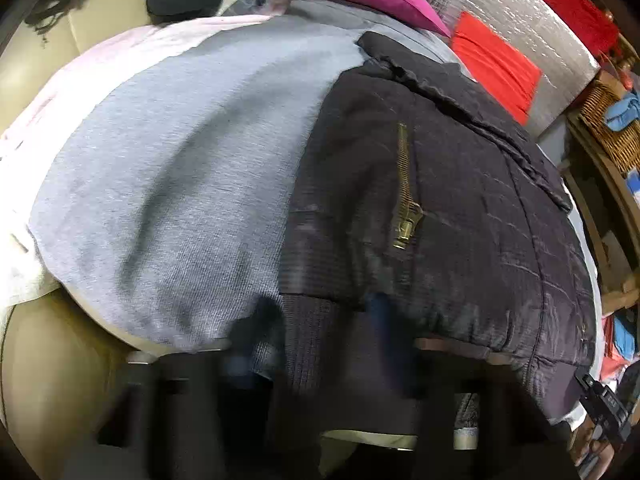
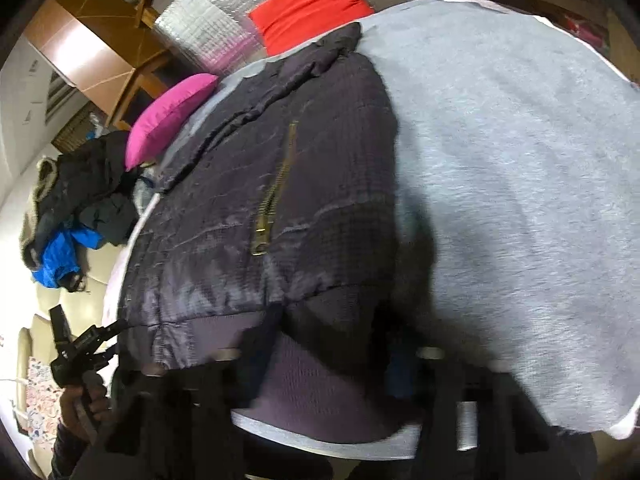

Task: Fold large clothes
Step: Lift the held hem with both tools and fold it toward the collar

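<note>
On grey cloth (image 1: 180,160): dark jacket (image 1: 440,200), hem clamped in both jaws; no legible labels.

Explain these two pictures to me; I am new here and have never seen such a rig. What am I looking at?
A person holds tongs in each hand, each pair carrying a wide-angle camera. One picture looks along the left tongs, the other along the right tongs. A dark quilted jacket lies on a grey cloth. Its ribbed hem sits between both pairs; blur hides whether they pinch it.
</note>
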A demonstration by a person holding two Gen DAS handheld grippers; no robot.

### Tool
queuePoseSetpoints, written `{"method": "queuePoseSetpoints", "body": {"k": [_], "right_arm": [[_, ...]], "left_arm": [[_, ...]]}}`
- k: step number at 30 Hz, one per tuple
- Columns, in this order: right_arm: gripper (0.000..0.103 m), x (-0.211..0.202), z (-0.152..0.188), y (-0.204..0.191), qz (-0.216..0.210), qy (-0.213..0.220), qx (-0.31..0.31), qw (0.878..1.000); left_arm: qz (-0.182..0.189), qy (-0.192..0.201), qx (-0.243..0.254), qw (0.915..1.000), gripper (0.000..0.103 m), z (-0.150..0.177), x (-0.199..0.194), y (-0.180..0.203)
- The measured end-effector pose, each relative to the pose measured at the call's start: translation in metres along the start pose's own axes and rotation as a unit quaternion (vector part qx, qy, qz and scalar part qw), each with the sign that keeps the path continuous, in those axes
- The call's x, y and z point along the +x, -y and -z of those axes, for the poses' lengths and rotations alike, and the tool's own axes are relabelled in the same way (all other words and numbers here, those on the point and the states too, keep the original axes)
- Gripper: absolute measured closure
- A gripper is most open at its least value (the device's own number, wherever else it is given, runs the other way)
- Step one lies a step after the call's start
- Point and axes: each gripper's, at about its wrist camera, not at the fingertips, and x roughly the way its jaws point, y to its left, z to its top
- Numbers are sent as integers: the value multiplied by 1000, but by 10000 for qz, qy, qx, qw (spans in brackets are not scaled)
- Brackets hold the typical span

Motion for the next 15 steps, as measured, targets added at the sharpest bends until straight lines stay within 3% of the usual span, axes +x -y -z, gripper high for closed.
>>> {"method": "queuePoseSetpoints", "body": {"k": [5,7,15], "right_arm": [[77,-1,0,1,29,-37,-24,10000],[79,0,-1,0,7,-61,-2,10000],[87,-8,1,-5,-93,-88,-8,9999]], "left_arm": [[-137,46,354,9993,75,0,-1,10],[-80,41,320,9994,85,-1,-2,6],[85,230,352,9991,92,5,-21,-4]]}}
